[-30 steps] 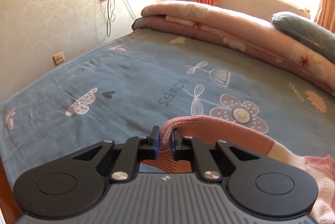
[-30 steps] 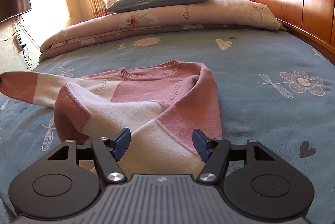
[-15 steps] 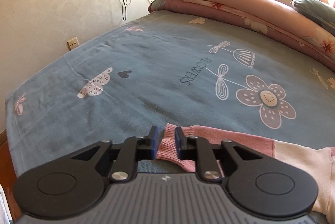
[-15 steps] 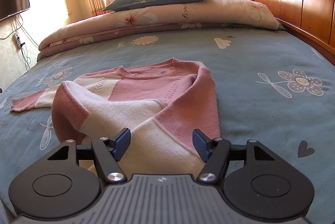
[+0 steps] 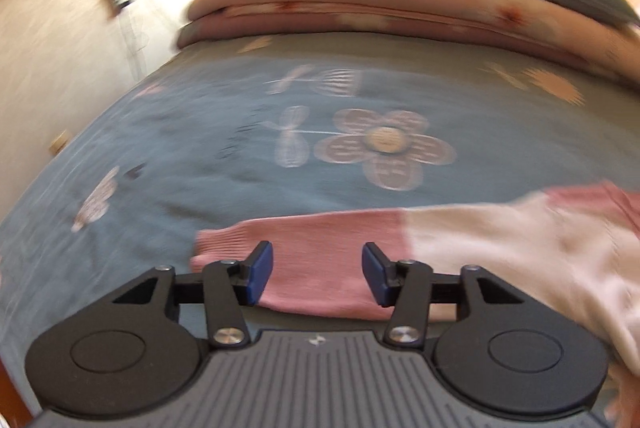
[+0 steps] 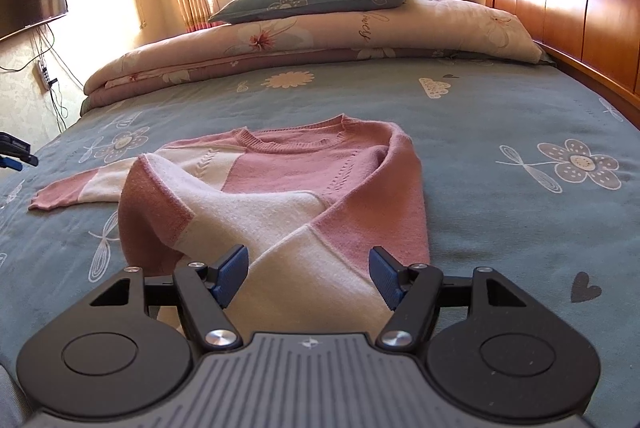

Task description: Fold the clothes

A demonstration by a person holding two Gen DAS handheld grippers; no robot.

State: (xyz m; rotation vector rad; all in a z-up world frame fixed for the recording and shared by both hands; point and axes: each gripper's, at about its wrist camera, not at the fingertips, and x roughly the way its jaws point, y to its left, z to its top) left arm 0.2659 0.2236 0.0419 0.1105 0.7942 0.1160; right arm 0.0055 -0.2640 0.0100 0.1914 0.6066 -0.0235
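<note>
Pink-and-cream knitted sweater (image 6: 280,195) on bed; sleeve (image 5: 320,252) just released, left gripper (image 5: 316,272) jaws opening. Right gripper (image 6: 306,278) open, empty. Next: fold sleeve inward.

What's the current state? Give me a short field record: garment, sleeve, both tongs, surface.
garment: pink and cream sweater, partly folded, lying on the bed
sleeve: stretched out flat to one side, cuff on the sheet
left tongs: have just been opening; open over the sleeve, pads not pressing it
right tongs: open, over the sweater's near hem
surface: blue flowered bedsheet
</note>
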